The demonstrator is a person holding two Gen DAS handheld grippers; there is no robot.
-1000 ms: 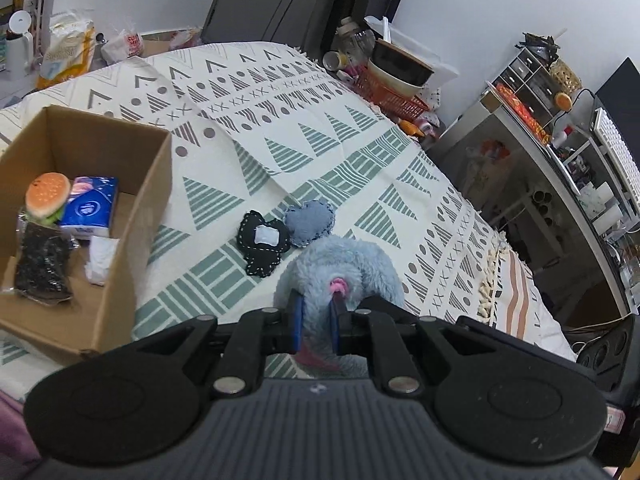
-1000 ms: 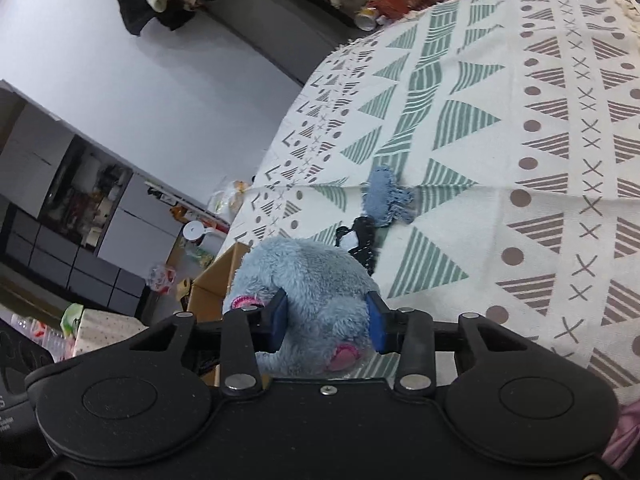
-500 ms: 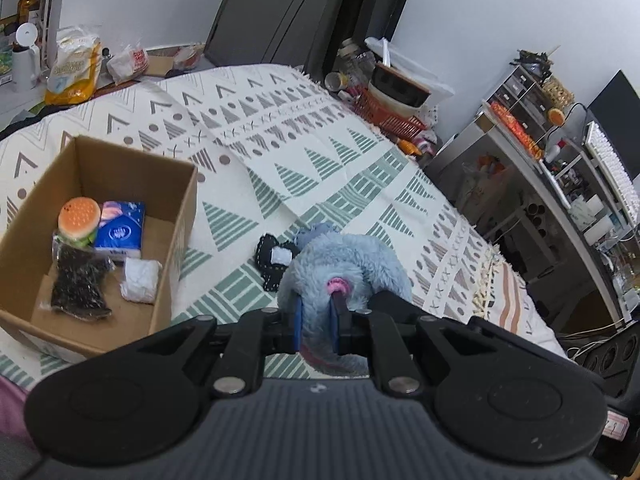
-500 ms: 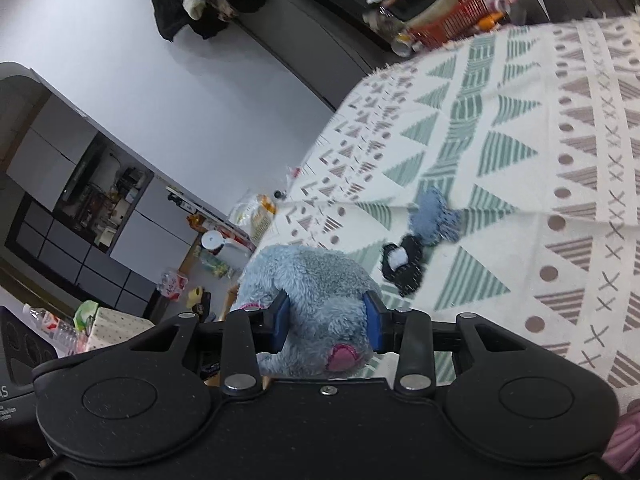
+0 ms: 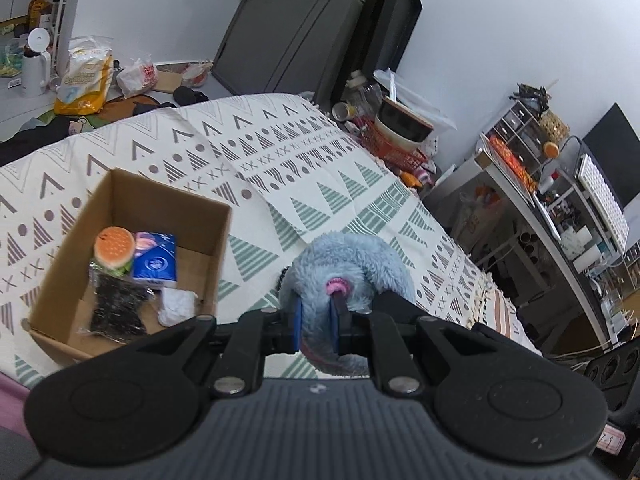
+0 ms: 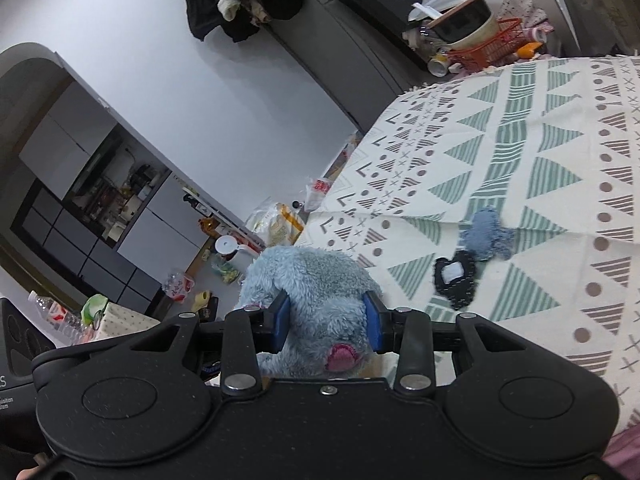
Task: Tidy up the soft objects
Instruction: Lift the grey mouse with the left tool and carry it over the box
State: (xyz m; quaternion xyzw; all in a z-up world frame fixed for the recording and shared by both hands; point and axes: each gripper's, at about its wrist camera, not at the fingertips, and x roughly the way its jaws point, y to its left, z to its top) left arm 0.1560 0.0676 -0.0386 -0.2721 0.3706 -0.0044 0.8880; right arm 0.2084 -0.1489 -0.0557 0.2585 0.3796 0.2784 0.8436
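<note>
A fluffy grey-blue plush toy (image 5: 348, 264) hangs in the air above the patterned bedspread (image 5: 304, 168), held from both sides. My left gripper (image 5: 316, 322) is shut on a thin part of it beside a pink patch. My right gripper (image 6: 327, 326) is shut on its thick body (image 6: 316, 288). An open cardboard box (image 5: 216, 248) sits on the bed to the left, holding a burger toy (image 5: 114, 247), a blue tissue pack (image 5: 155, 258), a dark bag and a white wad. Two small cushions remain on the bed: a black one (image 6: 456, 278) and a blue one (image 6: 486, 232).
Past the bed's far edge stand a red basket with a pot (image 5: 400, 136) and cluttered shelves (image 5: 532, 176) at the right. Bags and bottles (image 5: 82, 76) lie on the floor at the far left. Dark panels (image 5: 304, 28) lean on the wall.
Both grippers have lifted the plush toy higher off the bed; the box, cushions and bedspread now look farther below. Both stay shut on the toy.
</note>
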